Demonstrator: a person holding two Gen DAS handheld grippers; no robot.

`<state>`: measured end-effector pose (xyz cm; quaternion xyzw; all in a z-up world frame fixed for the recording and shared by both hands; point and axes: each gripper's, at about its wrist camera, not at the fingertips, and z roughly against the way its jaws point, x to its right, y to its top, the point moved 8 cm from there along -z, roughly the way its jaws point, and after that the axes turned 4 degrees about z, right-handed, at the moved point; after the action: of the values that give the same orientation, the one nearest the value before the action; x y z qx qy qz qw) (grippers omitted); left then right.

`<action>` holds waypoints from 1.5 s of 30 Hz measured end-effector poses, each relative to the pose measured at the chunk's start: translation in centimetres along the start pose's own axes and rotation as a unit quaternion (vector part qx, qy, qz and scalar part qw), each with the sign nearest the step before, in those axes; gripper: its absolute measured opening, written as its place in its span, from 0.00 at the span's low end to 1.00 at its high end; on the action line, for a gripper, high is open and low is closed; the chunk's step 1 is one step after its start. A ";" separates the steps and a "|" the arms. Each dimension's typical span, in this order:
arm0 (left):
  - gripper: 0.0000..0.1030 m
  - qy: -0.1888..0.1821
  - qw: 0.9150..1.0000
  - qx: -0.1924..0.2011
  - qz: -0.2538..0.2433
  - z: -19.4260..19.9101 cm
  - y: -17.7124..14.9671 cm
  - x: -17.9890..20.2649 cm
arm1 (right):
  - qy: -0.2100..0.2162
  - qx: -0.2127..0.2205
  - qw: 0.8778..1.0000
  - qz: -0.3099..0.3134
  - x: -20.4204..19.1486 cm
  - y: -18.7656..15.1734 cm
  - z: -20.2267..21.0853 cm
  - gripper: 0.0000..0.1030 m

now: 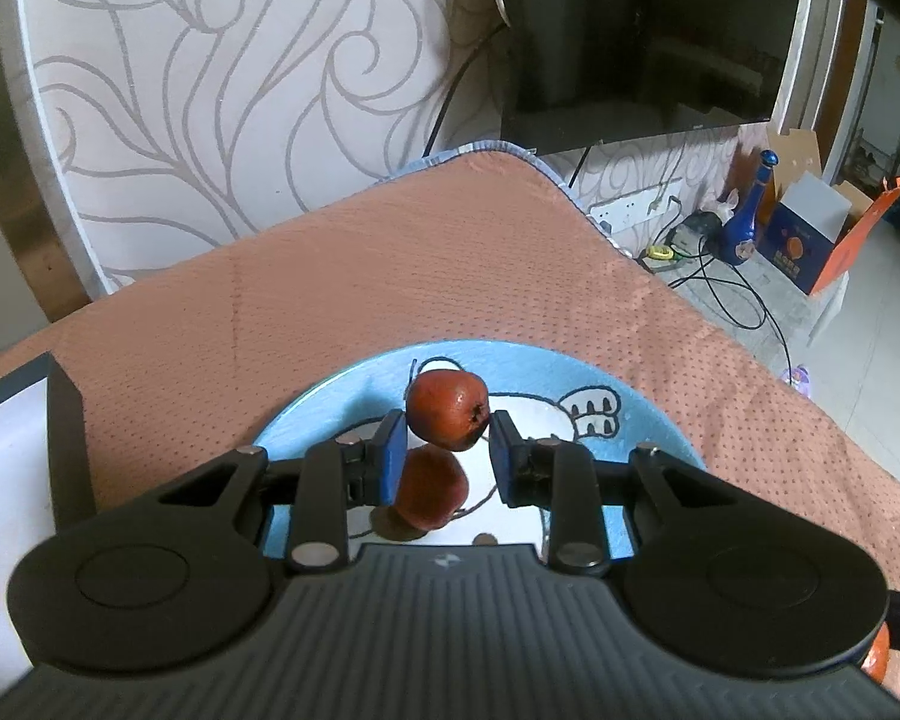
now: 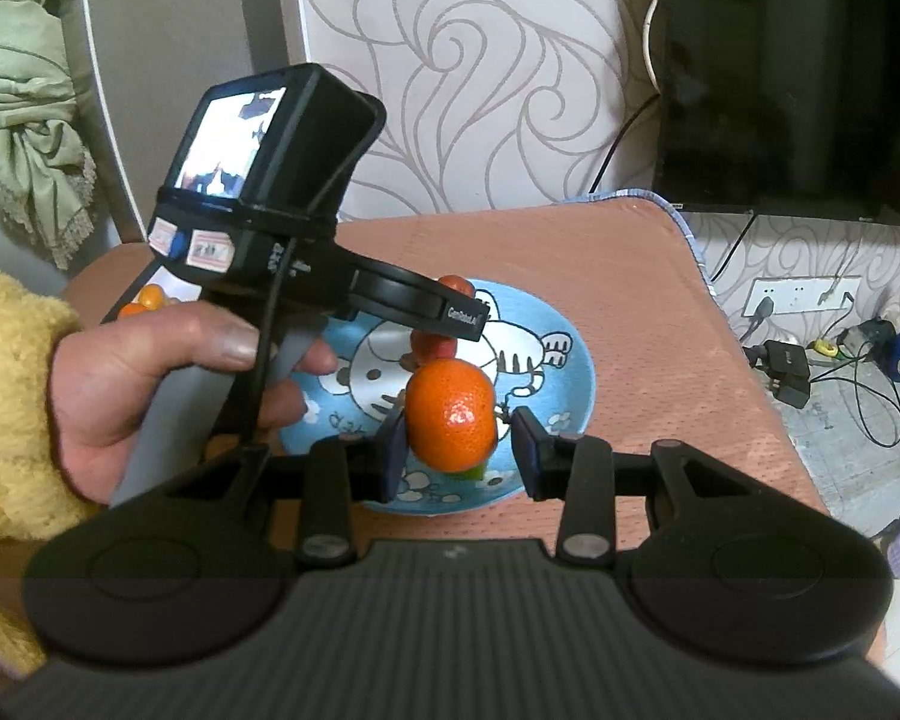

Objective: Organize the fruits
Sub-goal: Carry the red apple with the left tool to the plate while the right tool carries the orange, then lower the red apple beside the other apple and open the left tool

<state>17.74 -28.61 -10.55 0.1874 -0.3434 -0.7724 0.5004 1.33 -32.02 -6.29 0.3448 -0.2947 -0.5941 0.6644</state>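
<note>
While a small reddish-brown round fruit is pinched by the left gripper over the blue cartoon-printed plate, a glossy orange mandarin is clamped in the right gripper.

You had two tools: the left tool and the right tool. You had one blue plate on the surface. There were two small red fruits, one high up and one lower down. You had one big orange fruit. Two little orange fruits sat far off at the side.
</note>
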 end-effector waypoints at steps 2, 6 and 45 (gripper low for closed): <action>0.33 0.000 1.000 0.000 -0.002 -0.3 0.0 0.1 | 0.001 0.000 1.000 -0.002 0.3 0.0 -0.1 0.39; 0.33 0.004 1.000 -0.002 -0.008 -0.9 0.1 0.3 | 0.005 -0.002 1.000 -0.005 0.5 0.0 -0.3 0.39; 0.47 0.016 1.000 0.020 0.008 2.7 0.5 -1.1 | 0.003 -0.015 0.999 -0.032 2.5 -0.2 -2.7 0.39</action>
<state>16.86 -26.79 -8.38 0.2071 -0.3524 -0.7582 0.5080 3.65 -34.19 -8.02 0.3456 -0.2725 -0.6181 0.6514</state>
